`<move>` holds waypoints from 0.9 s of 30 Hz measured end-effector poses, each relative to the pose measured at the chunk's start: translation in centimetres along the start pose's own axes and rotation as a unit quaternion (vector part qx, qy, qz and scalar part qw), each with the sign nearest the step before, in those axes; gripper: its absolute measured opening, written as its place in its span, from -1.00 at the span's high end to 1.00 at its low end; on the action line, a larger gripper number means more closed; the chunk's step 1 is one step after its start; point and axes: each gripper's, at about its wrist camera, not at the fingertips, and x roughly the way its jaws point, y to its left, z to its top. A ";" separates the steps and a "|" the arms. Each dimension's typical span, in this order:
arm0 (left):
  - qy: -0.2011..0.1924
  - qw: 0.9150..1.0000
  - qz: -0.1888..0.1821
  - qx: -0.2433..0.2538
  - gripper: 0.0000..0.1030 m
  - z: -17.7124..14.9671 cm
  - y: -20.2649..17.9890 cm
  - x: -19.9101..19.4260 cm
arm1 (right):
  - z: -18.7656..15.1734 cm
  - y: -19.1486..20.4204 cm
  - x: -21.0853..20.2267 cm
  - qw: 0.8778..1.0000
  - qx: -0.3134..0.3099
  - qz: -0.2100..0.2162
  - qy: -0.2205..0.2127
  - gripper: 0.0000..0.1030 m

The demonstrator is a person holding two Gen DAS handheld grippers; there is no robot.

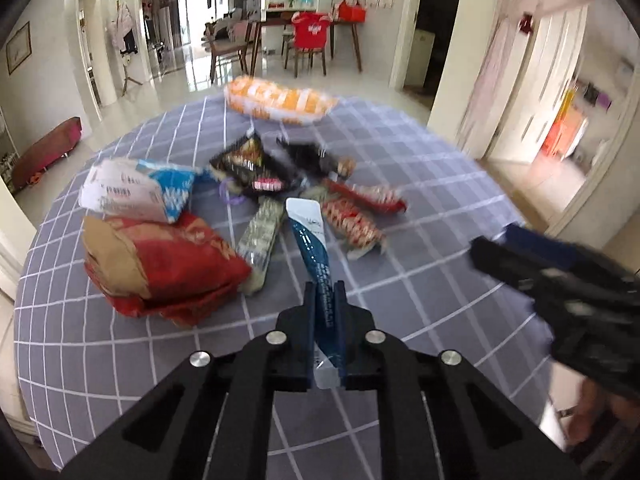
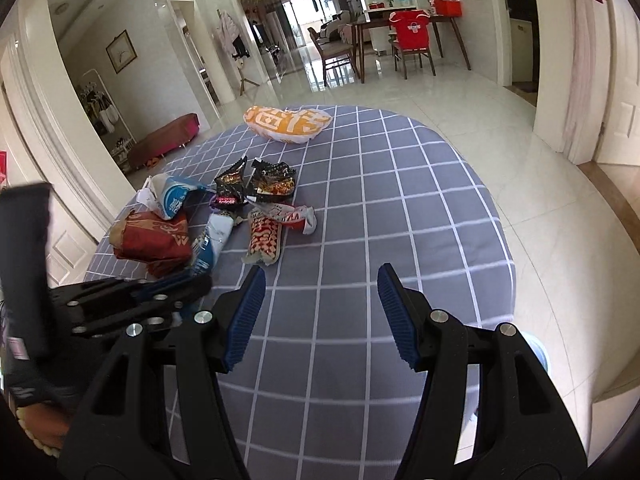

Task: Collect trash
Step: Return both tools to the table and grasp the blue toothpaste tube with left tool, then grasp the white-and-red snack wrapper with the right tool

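the left gripper (image 1: 324, 292) is clenched on a blue-and-white wrapper (image 1: 310, 236), its pads pinching the near end while the far end reaches ahead toward the trash pile. just left of it lie a silver packet (image 1: 260, 236) and a red-and-brown bag (image 1: 160, 264); a red patterned wrapper (image 1: 352, 224) sits ahead to the right. the right gripper (image 2: 322, 312) stands released, jaws well apart, nothing between them, over the checked tablecloth (image 2: 400, 208), with the pile ahead and to its left.
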 end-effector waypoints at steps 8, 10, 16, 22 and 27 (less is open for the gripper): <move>-0.055 0.998 -0.009 -0.023 0.84 2.7 1.1 -2.9 | 2.6 1.2 3.9 0.999 -0.027 -0.011 0.030 -0.13; -0.056 0.998 0.003 -0.024 0.84 3.2 1.4 -2.7 | 3.2 1.6 5.1 0.999 -0.035 -0.015 0.039 -0.13; -0.051 0.998 0.011 -0.032 0.84 4.1 2.1 -1.8 | 4.2 2.4 8.5 0.996 -0.065 -0.017 0.065 0.05; -0.049 0.998 0.010 -0.029 0.84 4.6 2.1 -1.3 | 4.5 3.1 9.3 0.992 -0.101 -0.020 0.070 0.44; -0.049 0.998 0.008 -0.029 0.84 4.5 1.5 -1.3 | 4.1 2.3 8.0 0.994 -0.093 -0.001 0.057 0.53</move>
